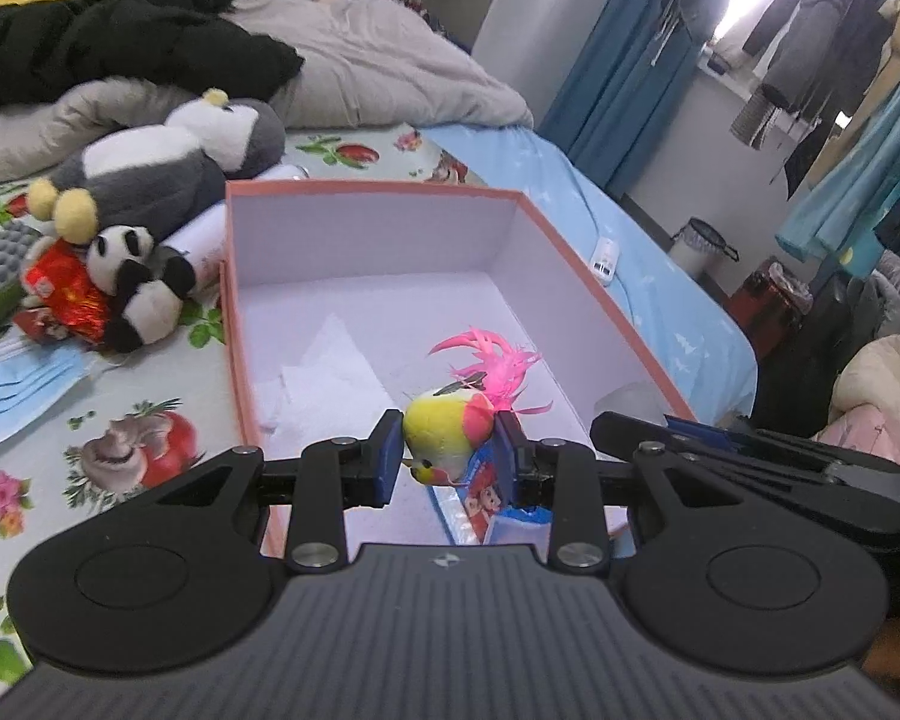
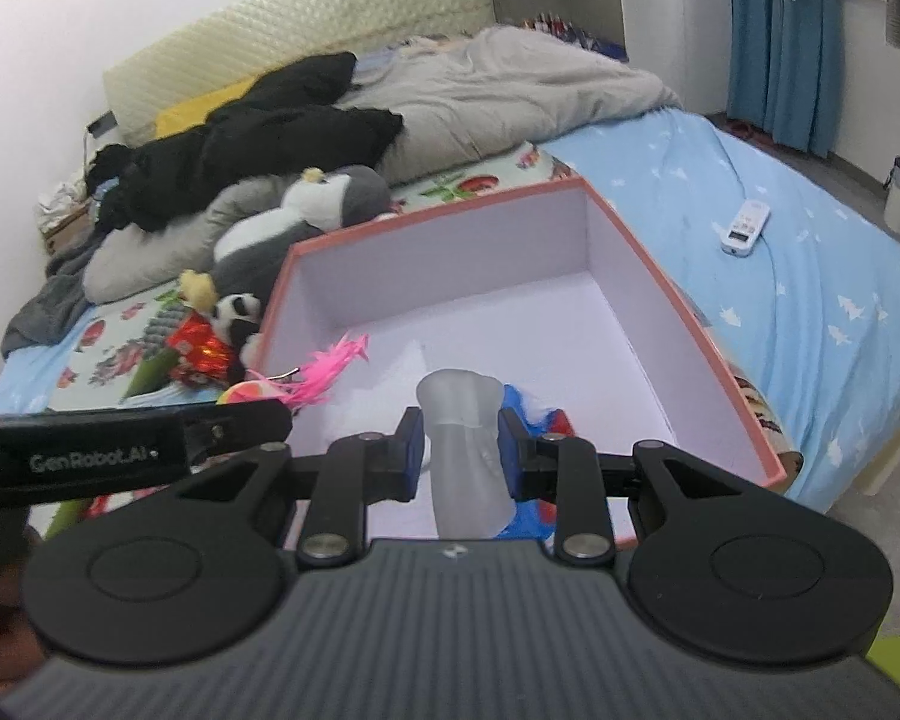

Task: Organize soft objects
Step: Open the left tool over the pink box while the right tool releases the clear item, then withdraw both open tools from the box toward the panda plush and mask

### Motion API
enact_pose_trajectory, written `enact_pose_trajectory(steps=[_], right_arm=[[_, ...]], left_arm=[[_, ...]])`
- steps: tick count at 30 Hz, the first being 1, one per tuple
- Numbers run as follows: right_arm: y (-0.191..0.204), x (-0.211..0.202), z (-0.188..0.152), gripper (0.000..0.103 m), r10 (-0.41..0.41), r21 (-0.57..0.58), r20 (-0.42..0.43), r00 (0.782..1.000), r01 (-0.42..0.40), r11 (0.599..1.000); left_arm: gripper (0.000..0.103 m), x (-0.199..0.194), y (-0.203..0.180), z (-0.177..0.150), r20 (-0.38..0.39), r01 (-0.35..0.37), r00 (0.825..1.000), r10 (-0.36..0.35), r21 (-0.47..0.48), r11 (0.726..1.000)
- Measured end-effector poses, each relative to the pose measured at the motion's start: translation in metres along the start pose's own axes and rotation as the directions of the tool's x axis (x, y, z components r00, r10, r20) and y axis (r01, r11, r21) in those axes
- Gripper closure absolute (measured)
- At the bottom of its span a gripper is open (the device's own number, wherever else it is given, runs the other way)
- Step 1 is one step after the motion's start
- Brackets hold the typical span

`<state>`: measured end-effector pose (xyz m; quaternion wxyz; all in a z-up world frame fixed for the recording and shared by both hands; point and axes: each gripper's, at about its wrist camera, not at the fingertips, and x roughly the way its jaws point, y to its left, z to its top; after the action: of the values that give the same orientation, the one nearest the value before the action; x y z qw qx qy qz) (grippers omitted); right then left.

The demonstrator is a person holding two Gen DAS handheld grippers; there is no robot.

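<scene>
Soft objects are partly sorted: judging from both views, two items are on their way into the pink-rimmed box (image 1: 384, 189) and several remain on the bed. At the far left of the left wrist view, a blue face mask (image 1: 18, 390) lies flat on the floral sheet (image 1: 150, 450), with a red foil packet (image 1: 66, 294) above it. Just right of the packet, a small panda plush (image 1: 135, 282) rests against a large grey-and-white plush (image 1: 168, 162); both are outside the box, touching or nearly touching its left wall. These appear to be the remaining work. At lower centre, the left gripper (image 1: 450, 453) is clamped on a yellow-and-pink plush bird (image 1: 447, 429) with pink feathers, held over the near end of the box interior. A white sheet of paper (image 1: 324, 360) lies on the box floor, and a blue printed packet (image 1: 486, 498) shows below the bird at the near end of the box. In the right wrist view, the same plush pile sits at left centre, and the left gripper body crosses the lower left with the pink feathers beyond it. At lower centre, the right gripper (image 2: 459, 447) is closed on a translucent grey soft piece (image 2: 462, 438), also held above the near end of the box. At the right, a white remote control (image 2: 744, 228) lies on the blue sheet (image 2: 810, 312), well apart from the box. Release of both held items into the box is the likely next step; neither has been set down yet.
</scene>
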<state>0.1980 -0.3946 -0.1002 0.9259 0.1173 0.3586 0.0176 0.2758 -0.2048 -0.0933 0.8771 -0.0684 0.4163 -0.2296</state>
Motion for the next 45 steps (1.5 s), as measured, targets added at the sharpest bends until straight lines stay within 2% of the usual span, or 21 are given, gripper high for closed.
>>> enact_pose_trajectory(steps=[9, 12, 14, 16, 21, 29, 45], right_arm=[[-0.028, 0.056, 0.012, 0.072, 0.011, 0.030, -0.082, 0.997, -0.009, 1.000], [-0.035, 0.071, 0.014, 0.067, 0.009, 0.038, -0.099, 0.995, -0.005, 0.999], [-0.040, 0.082, 0.014, 0.062, -0.008, 0.052, -0.124, 0.992, 0.015, 0.999], [-0.046, 0.090, 0.014, 0.048, -0.016, 0.076, -0.145, 0.989, 0.028, 0.997], [-0.045, 0.091, 0.010, 0.049, 0.000, 0.071, -0.150, 0.989, 0.011, 0.997], [-0.031, 0.067, 0.010, 0.049, 0.018, 0.067, -0.120, 0.993, -0.010, 0.998], [0.020, -0.033, -0.011, 0.049, 0.052, 0.031, 0.017, 0.999, -0.052, 0.998]], left_arm=[[0.066, 0.063, 0.011, 0.018, -0.082, -0.030, 0.996, 0.028, -0.020, 0.999], [0.066, 0.077, 0.014, 0.022, -0.100, -0.021, 0.995, 0.020, -0.004, 1.000], [0.062, 0.084, 0.014, 0.022, -0.116, -0.013, 0.993, 0.013, -0.001, 1.000], [0.054, 0.089, 0.014, 0.022, -0.127, -0.008, 0.992, 0.008, -0.007, 1.000], [0.052, 0.091, 0.016, 0.019, -0.130, -0.011, 0.992, 0.010, -0.011, 1.000], [0.052, 0.051, 0.013, 0.016, -0.070, -0.011, 0.997, 0.011, -0.001, 1.000], [0.052, -0.080, 0.005, -0.029, 0.070, 0.004, 0.998, -0.005, 0.011, 1.000]])
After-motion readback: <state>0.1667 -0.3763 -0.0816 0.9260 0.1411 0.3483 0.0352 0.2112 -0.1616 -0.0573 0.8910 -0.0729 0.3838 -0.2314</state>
